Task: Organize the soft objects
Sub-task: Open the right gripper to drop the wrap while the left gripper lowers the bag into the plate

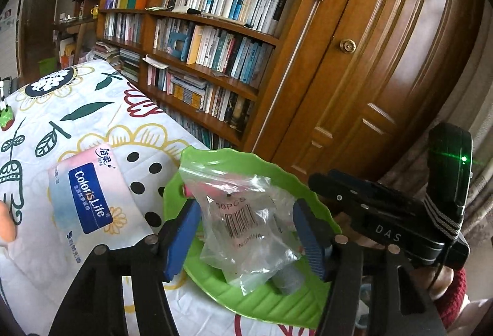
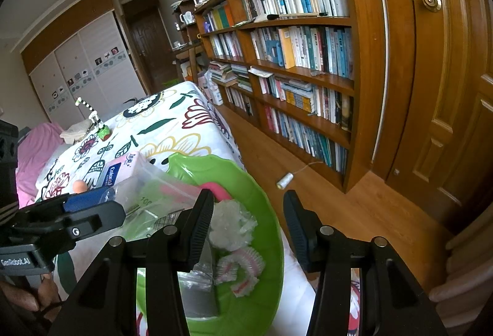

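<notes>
Two blue pads of the left gripper (image 1: 246, 239) stand spread on either side of the clear plastic bag (image 1: 243, 225), which lies in the green leaf-shaped tray (image 1: 215, 160) on the bed; closing low on the crumpled middle would likely hold it best. From the right wrist, the right gripper (image 2: 248, 228) hangs released over the tray's (image 2: 271, 243) outer rim, grasping nothing, the pink-edged wrappers (image 2: 243, 269) just inside.
</notes>
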Available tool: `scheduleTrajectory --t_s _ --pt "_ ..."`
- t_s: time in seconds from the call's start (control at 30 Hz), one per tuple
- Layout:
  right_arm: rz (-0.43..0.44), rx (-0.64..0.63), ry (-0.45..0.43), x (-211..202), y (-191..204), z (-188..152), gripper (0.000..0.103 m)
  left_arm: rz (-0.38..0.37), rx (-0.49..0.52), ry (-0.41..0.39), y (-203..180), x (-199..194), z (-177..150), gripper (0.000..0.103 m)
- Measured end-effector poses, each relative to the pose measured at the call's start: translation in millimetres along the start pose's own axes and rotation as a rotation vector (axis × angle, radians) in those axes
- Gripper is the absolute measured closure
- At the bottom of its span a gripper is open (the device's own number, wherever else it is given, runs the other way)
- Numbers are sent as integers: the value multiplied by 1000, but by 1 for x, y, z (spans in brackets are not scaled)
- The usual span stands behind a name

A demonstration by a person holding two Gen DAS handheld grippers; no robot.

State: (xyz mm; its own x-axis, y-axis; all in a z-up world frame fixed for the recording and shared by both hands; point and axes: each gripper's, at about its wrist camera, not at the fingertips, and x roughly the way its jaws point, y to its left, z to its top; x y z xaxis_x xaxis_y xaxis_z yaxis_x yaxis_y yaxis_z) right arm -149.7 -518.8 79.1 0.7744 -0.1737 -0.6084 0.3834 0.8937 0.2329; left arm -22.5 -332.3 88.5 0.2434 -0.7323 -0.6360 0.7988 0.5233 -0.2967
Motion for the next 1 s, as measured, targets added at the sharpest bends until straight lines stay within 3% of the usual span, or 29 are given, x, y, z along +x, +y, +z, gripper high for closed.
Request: scheduleTrajectory --t_s 0.07,0.27,0.73,1.0 --pt "0 0 -1 0 0 0 54 -1 -4 1 0 1 1 28" --pt "0 1 -1 0 0 -1 54 -18 -3 -2 -1 -3 -1 18" --pt "7 -3 0 -1 6 1 54 -22 10 3 -4 -8 -1 15" --pt "3 2 -3 -2 12 -3 54 -114 36 62 -11 10 -2 15"
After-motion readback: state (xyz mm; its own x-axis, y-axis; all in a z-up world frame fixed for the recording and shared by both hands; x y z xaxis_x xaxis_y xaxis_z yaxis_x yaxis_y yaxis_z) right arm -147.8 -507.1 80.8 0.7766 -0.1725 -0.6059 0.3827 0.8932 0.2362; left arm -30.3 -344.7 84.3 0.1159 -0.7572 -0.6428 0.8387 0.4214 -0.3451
